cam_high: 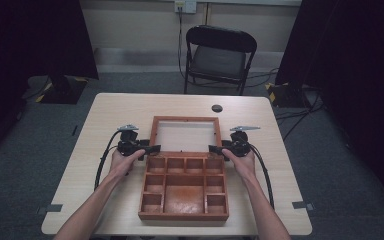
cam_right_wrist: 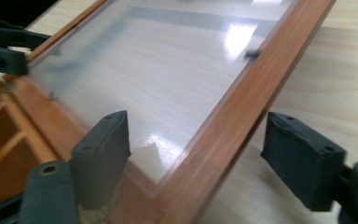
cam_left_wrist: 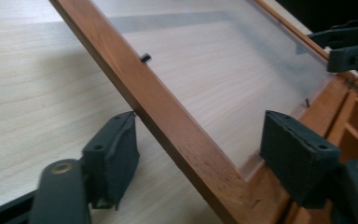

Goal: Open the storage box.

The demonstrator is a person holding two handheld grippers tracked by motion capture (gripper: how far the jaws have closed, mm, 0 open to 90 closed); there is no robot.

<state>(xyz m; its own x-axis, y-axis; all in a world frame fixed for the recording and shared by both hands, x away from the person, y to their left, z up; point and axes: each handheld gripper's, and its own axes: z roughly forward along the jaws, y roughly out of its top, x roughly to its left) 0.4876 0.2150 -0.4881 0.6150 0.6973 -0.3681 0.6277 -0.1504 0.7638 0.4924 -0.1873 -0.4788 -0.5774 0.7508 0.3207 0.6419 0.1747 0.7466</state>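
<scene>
Wooden compartment box [cam_high: 184,192] sits mid-table, glass lid [cam_high: 185,135] swung open (hinged); left gripper [cam_high: 147,149] and right gripper [cam_high: 216,148] straddle its side rails, jaws apart, unclamped.

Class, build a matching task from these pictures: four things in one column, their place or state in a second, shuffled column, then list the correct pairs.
Things:
1. lid
2. wooden box
3. folding chair
4. left tool

Places or states:
A. on the floor beyond the table's far edge
B. open, astride the lid's side rail
C. swung open, clear pane in a wooden frame
D. divided into compartments, nearest the person

Pairs: 1-C, 2-D, 3-A, 4-B
</scene>
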